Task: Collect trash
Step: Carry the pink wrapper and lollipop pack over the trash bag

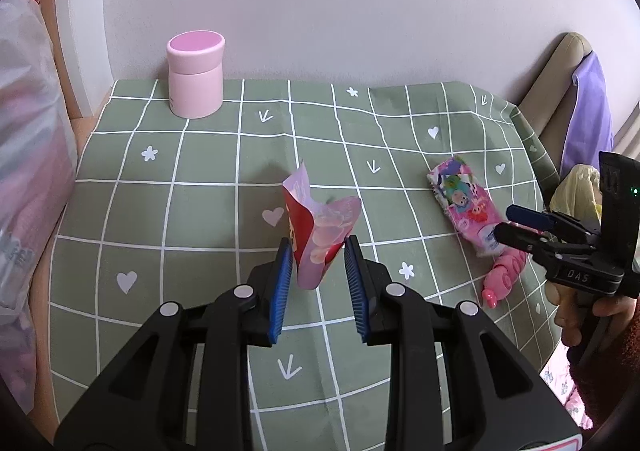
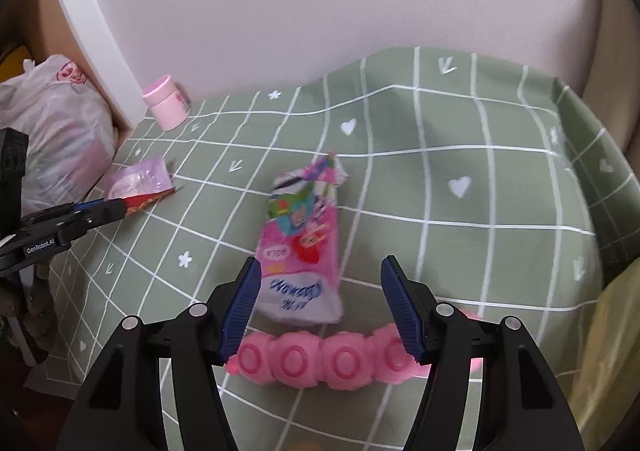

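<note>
On the green checked cloth of the bench (image 1: 192,211), mid-front: a crumpled red-and-pink wrapper (image 1: 320,227), standing up between the blue pads of the left tool (image 1: 318,251). Jaws part open, one on each side of the wrapper's lower end, close against it; cannot tell whether actually pinching. Further right on the cloth: a flat pink tissue pack (image 2: 304,235) with cartoon print, its near end between the wide-open jaws of the right tool (image 2: 320,283), left pad close beside it, right pad well apart. Just below that tool, touching the pack's near edge: a bumpy pink plastic toy (image 2: 316,361), lying crosswise. At the far left corner by the wall: a pink lidded jar (image 1: 195,81), upright. Off the bench's left side: a stuffed plastic bag (image 2: 60,123).
</note>
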Demonstrator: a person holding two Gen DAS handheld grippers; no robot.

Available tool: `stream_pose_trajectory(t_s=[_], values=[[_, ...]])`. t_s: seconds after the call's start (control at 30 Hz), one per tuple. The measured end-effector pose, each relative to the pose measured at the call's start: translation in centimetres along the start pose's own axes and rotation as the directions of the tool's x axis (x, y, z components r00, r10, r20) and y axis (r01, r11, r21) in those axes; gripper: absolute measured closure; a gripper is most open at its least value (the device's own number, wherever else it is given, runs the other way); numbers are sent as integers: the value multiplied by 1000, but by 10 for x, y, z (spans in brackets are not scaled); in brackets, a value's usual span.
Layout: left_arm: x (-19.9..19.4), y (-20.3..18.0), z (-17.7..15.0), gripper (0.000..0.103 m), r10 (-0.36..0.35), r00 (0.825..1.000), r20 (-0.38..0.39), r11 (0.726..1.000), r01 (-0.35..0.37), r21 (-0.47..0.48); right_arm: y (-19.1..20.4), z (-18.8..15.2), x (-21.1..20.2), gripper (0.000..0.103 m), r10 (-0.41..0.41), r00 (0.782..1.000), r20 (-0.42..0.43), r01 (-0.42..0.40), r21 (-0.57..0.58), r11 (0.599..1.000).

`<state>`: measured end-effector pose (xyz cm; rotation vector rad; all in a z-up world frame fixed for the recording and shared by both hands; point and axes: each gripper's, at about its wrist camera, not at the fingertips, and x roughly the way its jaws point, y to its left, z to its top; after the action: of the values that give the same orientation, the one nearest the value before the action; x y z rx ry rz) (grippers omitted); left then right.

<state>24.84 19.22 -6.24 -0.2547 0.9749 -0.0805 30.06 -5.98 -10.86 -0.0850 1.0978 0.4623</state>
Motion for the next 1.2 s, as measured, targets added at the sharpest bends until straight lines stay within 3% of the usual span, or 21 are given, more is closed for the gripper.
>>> stream_pose_trajectory(t_s=[0.2,0.37,0.53,0.7,0.9,1.03,1.2], values=[[-1,2,0,78,8,1000,3,1000,-8,-4,18,0,26,44,11,998,-70,-16,-68,998],[-11,-2,5,78,8,999,31,1000,-8,-7,27,-1,12,84,-15,998,-62,9,-102,995],[-28,-18,19,78,-14,996,87,1000,12,25,24,1,-37,89,-50,999,19,52,-120,991],[-52,-59,45,78,-98,981,166,990,78,118,9,5,-102,89,-105,984,143,117,-81,990],[-80,-127,76,78,-265,938,223,944,205,259,-12,0,-192,89,-223,929,295,240,-21,971],[-90,-187,90,78,-401,894,202,877,310,366,-36,-13,-245,89,-313,878,362,313,59,948],[-87,-255,86,78,-478,868,136,798,364,479,-79,-40,-298,89,-427,821,380,392,169,904]])
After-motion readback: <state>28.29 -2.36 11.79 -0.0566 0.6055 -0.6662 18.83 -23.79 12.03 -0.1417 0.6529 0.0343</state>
